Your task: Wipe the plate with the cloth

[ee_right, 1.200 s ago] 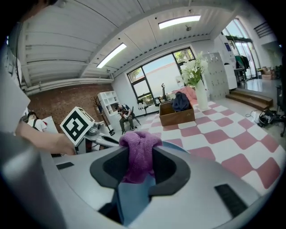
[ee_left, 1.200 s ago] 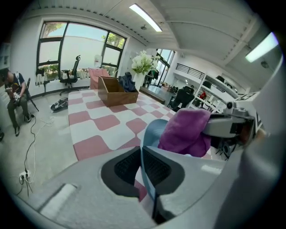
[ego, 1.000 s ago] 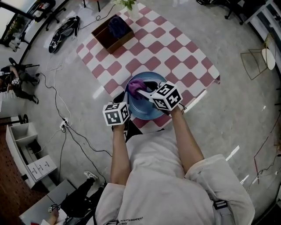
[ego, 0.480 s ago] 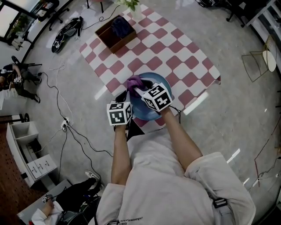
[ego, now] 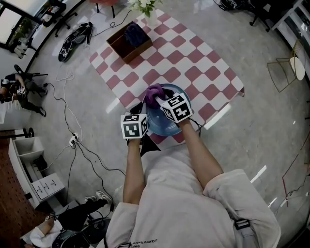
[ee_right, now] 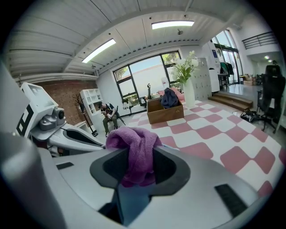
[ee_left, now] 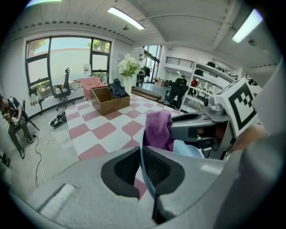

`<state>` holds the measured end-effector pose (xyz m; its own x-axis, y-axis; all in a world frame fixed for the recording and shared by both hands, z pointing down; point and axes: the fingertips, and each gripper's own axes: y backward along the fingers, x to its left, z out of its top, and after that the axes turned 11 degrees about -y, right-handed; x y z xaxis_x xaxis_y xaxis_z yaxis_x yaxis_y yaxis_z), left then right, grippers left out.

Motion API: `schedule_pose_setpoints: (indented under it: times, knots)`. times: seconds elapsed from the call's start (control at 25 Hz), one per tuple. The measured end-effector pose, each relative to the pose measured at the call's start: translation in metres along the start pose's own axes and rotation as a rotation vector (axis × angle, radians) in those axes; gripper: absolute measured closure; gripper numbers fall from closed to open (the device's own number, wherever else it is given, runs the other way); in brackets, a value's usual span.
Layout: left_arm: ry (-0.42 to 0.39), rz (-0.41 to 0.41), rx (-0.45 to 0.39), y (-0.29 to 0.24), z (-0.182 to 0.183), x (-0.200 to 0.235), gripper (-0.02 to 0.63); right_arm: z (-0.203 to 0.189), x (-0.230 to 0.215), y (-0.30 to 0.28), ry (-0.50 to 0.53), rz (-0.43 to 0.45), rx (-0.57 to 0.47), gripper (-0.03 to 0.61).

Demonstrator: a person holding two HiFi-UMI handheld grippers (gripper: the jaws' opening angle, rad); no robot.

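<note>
A blue plate (ego: 168, 123) sits over the near edge of the checkered table (ego: 193, 58). My left gripper (ego: 142, 112) is shut on the plate's left rim, and the thin blue edge (ee_left: 144, 154) shows pinched between its pads. My right gripper (ego: 159, 100) is shut on a crumpled purple cloth (ego: 154, 93) and holds it against the plate's far-left part. In the right gripper view the cloth (ee_right: 136, 150) bulges out between the jaws, with the blue plate (ee_right: 129, 203) beneath it. From the left gripper view the cloth (ee_left: 157, 129) hangs just beyond the plate's rim.
A brown open box (ego: 128, 39) with dark fabric in it stands at the table's far left, with white flowers (ego: 143, 5) behind it. Cables (ego: 68, 121) trail over the floor on the left. A person sits by the wall (ego: 17, 87).
The right gripper has shifted the cloth a little to the left across the plate, towards its far-left rim. The left gripper keeps its hold on the rim.
</note>
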<state>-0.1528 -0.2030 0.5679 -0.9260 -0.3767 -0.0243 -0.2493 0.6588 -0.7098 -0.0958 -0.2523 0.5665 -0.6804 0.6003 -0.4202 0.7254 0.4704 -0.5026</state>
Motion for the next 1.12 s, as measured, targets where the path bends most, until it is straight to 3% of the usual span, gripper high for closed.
schedule_pose_setpoints:
  times: [0.68, 1.12]
  knots:
    - [0.02, -0.018, 0.016, -0.008, -0.003, 0.006, 0.591, -0.011, -0.054, 0.003, -0.079, -0.127, 0.01, 0.433]
    - [0.026, -0.023, 0.023, -0.011, -0.005, 0.006, 0.591, -0.03, -0.083, 0.023, -0.029, -0.208, 0.1, 0.433]
